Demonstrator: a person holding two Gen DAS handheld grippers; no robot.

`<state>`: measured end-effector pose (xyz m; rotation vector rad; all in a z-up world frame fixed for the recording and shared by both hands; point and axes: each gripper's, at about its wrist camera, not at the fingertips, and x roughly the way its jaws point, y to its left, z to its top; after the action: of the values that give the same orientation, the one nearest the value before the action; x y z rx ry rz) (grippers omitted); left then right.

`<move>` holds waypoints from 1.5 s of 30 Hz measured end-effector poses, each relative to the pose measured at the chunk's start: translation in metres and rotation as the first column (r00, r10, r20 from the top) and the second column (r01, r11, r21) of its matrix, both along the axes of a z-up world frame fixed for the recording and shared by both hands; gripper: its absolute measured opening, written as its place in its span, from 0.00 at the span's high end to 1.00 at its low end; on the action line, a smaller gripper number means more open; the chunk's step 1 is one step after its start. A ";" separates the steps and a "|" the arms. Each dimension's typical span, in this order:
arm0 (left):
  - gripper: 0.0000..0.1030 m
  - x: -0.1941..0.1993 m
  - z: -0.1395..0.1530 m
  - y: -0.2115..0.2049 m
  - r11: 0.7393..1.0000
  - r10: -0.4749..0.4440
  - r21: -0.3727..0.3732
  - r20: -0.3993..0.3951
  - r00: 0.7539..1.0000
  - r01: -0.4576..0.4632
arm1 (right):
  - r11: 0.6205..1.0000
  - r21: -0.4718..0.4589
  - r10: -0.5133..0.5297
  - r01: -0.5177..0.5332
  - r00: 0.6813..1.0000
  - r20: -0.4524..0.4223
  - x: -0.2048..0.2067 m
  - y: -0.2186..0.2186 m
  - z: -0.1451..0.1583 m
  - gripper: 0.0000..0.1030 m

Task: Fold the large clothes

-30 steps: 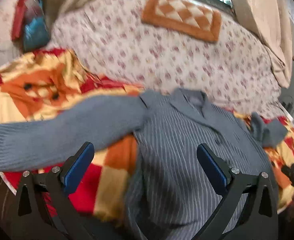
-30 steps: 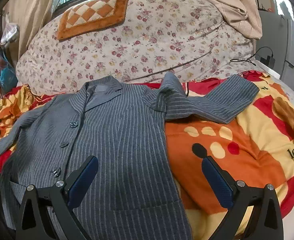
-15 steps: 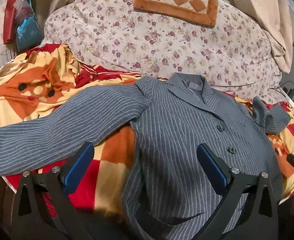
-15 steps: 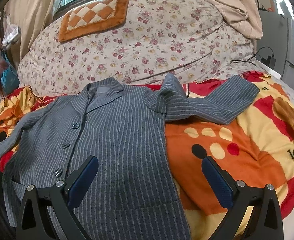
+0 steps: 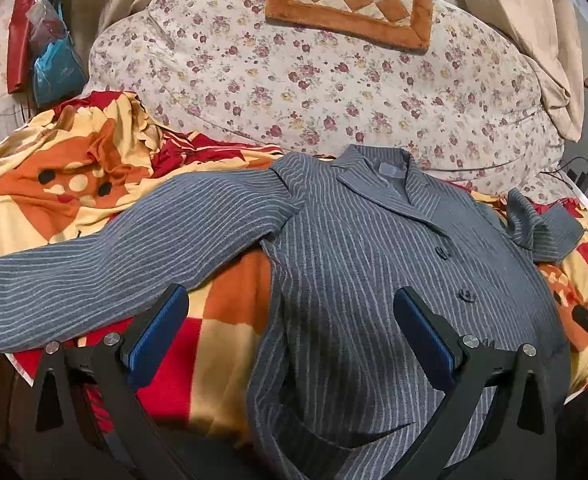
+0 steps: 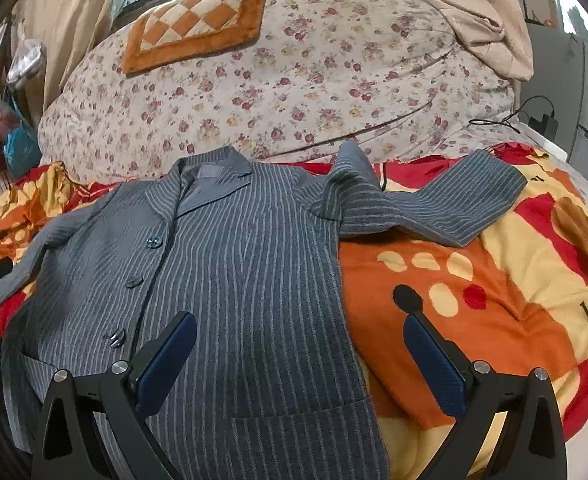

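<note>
Grey striped jacket (image 5: 354, 280) spread flat on the blanket (image 5: 222, 344), buttoned front up, nothing folded yet.

Both tongs, left (image 5: 290, 336) and right (image 6: 300, 354), hover wide apart and empty above the hem at the bed's near edge. Folding looks about to begin; likely the next move is to take a sleeve and bring it across the body. Left sleeve (image 5: 126, 256) reaches toward the bed's left edge; right sleeve (image 6: 426, 204) lies crumpled toward the flowered quilt (image 6: 294, 80). Bare blanket on the right gives room.
</note>
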<state>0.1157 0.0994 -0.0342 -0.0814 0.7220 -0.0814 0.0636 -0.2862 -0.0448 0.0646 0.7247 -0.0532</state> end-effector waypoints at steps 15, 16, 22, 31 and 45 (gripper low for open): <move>0.00 0.006 -0.008 0.016 0.994 0.062 -0.081 -0.075 0.995 -0.068 | 1.000 -0.004 0.006 -0.006 1.000 -0.003 0.001 0.003 -0.001 0.00; 0.01 0.006 -0.009 0.016 0.995 0.061 -0.080 -0.078 0.995 -0.067 | 1.000 -0.004 0.005 -0.005 1.000 -0.004 0.001 0.003 -0.001 0.00; 0.01 0.006 -0.010 0.015 0.994 0.062 -0.080 -0.082 0.995 -0.069 | 1.000 -0.005 0.007 -0.007 1.000 -0.003 0.001 0.003 -0.001 0.00; 0.01 0.006 -0.011 0.016 0.994 0.062 -0.081 -0.082 0.995 -0.068 | 1.000 -0.003 0.004 -0.004 1.000 -0.002 0.000 0.002 0.000 0.00; 0.01 0.007 -0.011 0.017 0.994 0.062 -0.083 -0.085 0.995 -0.069 | 1.000 -0.007 0.008 -0.008 1.000 -0.003 0.000 0.003 0.000 0.01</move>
<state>0.1225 0.1165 -0.0451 -0.1908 0.7972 -0.0466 0.0641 -0.2828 -0.0445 0.0550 0.7279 -0.0484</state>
